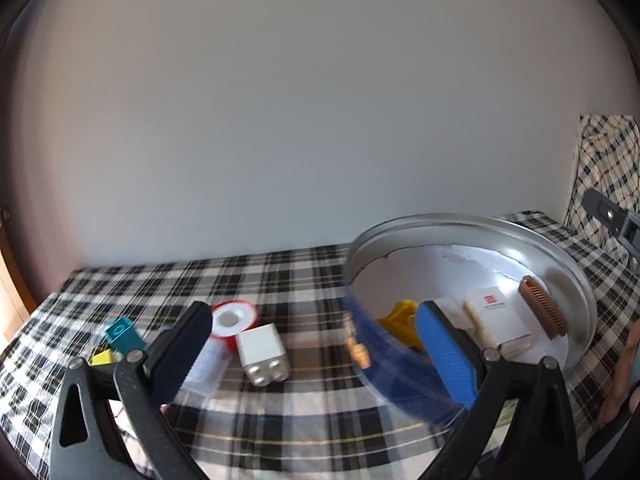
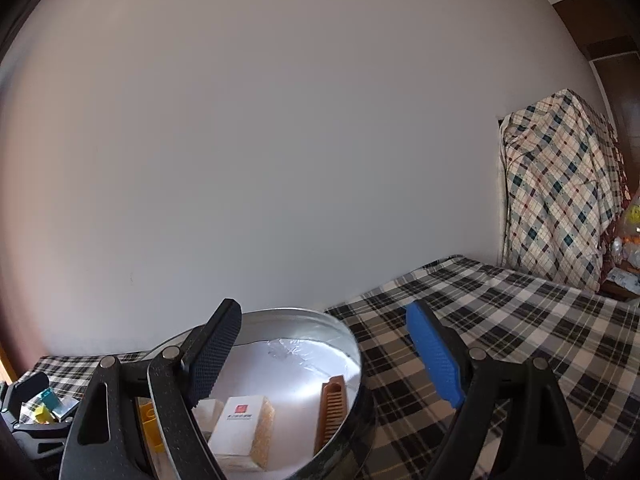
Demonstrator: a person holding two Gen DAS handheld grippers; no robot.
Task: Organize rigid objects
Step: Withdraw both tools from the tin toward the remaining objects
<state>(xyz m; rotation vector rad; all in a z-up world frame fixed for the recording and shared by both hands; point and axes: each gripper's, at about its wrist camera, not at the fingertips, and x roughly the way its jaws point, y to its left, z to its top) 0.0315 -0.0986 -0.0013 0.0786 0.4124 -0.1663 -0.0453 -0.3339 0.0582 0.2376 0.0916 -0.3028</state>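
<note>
Round silver metal tin (image 1: 576,276): ahead of the left gripper (image 1: 320,344), right of centre, on the plaid cloth-covered surface (image 1: 280,276). Inside: brown comb (image 1: 542,306), long axis running away from the gripper; white rectangular box with red mark (image 1: 496,318), lying flat; yellow plastic piece (image 1: 402,318). White stud-bottomed block (image 1: 264,354) between the left jaws, untouched; red-and-white tape roll (image 1: 234,320) behind it. Both grippers spread apart, empty. Right gripper (image 2: 324,360) nearly level, tin below-left. Plain pale wall behind.
</note>
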